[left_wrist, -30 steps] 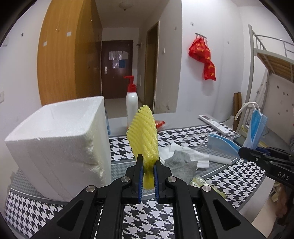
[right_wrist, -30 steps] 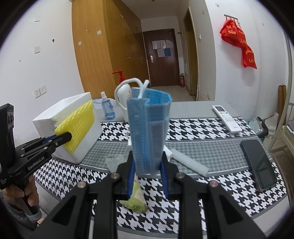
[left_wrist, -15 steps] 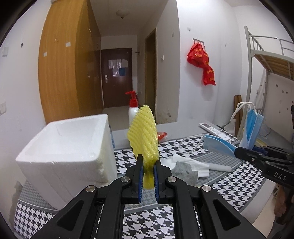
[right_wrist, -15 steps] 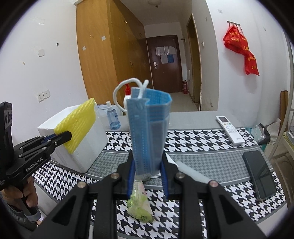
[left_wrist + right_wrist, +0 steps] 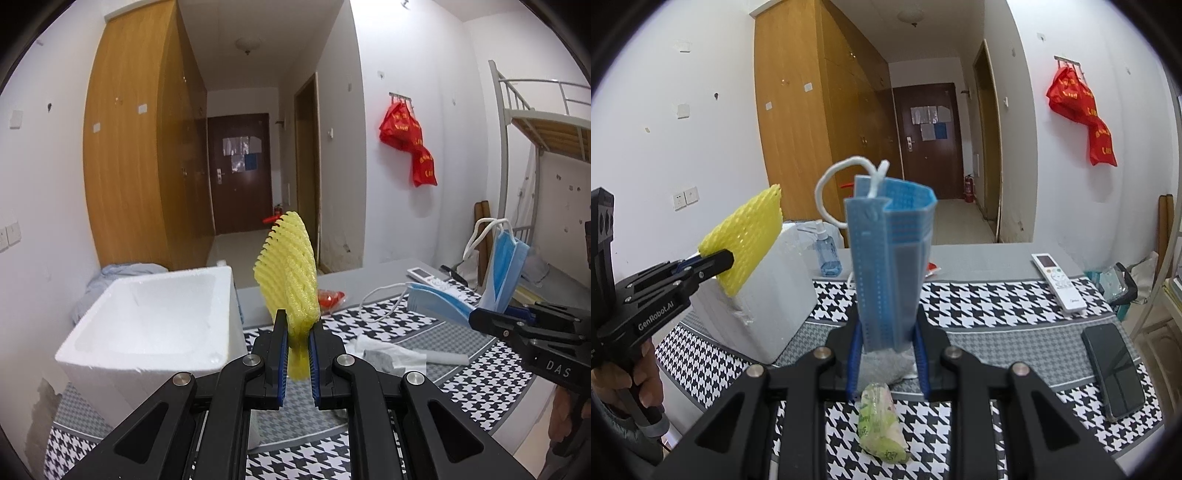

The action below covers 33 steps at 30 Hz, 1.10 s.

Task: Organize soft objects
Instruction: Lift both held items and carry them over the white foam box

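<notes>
My left gripper [image 5: 296,332] is shut on a yellow foam net sleeve [image 5: 290,273] that stands upright between its blue pads, just right of the open white foam box [image 5: 155,325]. My right gripper [image 5: 887,345] is shut on a folded blue face mask [image 5: 890,258] with a white ear loop on top. In the right wrist view the left gripper [image 5: 713,260] holds the yellow sleeve [image 5: 746,236] in front of the box's [image 5: 768,306] near wall. A second blue mask [image 5: 436,301], a grey sock [image 5: 380,358] and white tissue [image 5: 391,350] lie on the houndstooth cloth.
A green packet [image 5: 882,424] lies at the cloth's front edge. A phone [image 5: 1115,373], a white remote [image 5: 1058,280], a blue spray bottle [image 5: 827,254] and a red wrapper [image 5: 330,297] are on the table. A bunk bed frame [image 5: 517,122] stands at the right.
Both grippers have risen with their loads still held. The foam box now appears lower in the left wrist view, with its open inside showing.
</notes>
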Available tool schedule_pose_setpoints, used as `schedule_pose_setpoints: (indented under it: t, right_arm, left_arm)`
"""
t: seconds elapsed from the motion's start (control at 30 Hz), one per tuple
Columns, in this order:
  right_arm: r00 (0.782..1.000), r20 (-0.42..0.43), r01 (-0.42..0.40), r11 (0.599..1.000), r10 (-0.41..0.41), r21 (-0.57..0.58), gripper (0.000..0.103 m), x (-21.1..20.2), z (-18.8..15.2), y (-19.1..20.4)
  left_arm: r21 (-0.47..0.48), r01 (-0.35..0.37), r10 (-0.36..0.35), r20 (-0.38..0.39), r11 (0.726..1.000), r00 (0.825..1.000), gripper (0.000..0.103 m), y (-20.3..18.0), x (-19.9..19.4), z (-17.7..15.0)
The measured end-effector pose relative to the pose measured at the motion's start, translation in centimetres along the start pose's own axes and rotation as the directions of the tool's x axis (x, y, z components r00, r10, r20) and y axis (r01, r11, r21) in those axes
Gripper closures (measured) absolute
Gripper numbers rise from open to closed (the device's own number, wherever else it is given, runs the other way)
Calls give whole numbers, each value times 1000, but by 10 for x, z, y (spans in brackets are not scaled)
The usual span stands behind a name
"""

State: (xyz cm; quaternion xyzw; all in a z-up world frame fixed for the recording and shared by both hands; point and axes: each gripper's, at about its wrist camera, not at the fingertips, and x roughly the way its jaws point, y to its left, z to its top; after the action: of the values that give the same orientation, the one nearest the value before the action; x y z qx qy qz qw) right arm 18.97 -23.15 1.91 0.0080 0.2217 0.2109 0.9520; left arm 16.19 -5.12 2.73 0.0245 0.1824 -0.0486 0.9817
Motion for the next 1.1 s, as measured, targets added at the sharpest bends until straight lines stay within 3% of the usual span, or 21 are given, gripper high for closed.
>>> schedule_pose_setpoints:
  t: [0.6, 1.1]
  right_arm:
    - [997, 31, -66, 998, 66, -22, 74, 6, 19, 19]
    - [991, 38, -129, 990, 131, -56, 74, 20, 30, 42]
  left_arm:
    - [-2, -44, 44, 44, 999, 998, 93, 16, -15, 19]
    - [-29, -124, 126, 58, 992, 990, 93, 48, -24, 25]
